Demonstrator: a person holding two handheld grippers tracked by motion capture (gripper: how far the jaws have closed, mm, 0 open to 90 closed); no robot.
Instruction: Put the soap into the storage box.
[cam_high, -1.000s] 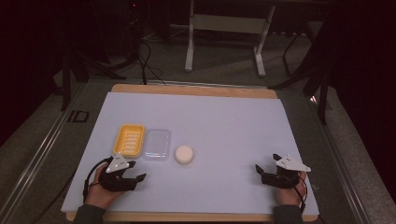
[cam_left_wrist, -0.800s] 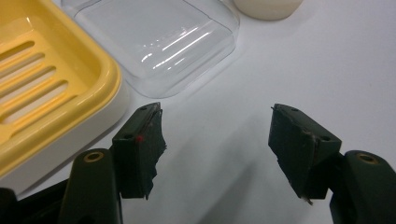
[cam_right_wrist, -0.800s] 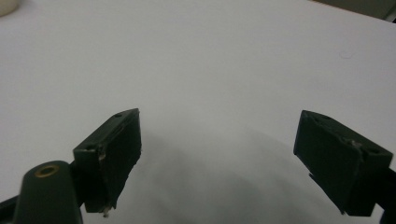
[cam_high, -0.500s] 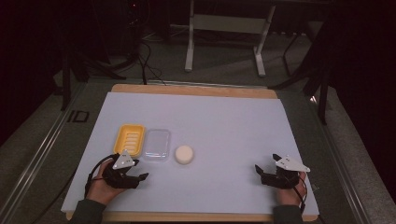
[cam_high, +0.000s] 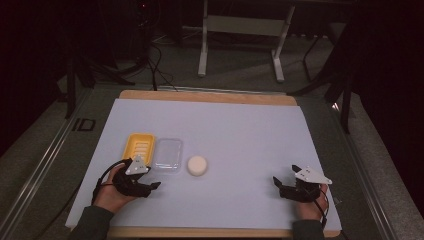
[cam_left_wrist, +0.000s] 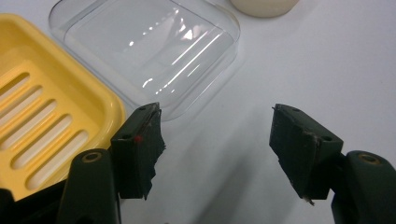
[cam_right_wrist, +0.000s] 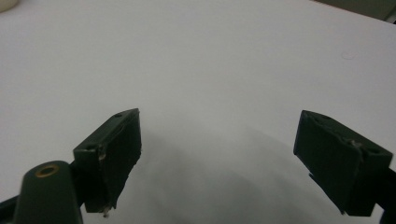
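A yellow slotted soap dish (cam_high: 139, 146) lies on the white table sheet, with a clear plastic lid (cam_high: 167, 154) touching its right side. A round cream soap bar (cam_high: 197, 165) sits just right of the lid. My left gripper (cam_high: 150, 186) rests open just in front of the dish and lid, holding nothing. In the left gripper view the dish (cam_left_wrist: 42, 126) is at the left, the lid (cam_left_wrist: 149, 51) is ahead and the soap (cam_left_wrist: 264, 5) is at the top edge, beyond the gripper (cam_left_wrist: 217, 121). My right gripper (cam_high: 279, 186) (cam_right_wrist: 219, 126) is open over bare sheet at the front right.
The white sheet (cam_high: 240, 135) covers a wooden board (cam_high: 210, 96) on a grey table. Behind the table stand a metal frame (cam_high: 240, 30) and cables on the dark floor. The soap's edge (cam_right_wrist: 7, 3) shows at the top left of the right gripper view.
My left gripper has edged forward and to the right, closer to the dish and lid. The right gripper has stayed put.
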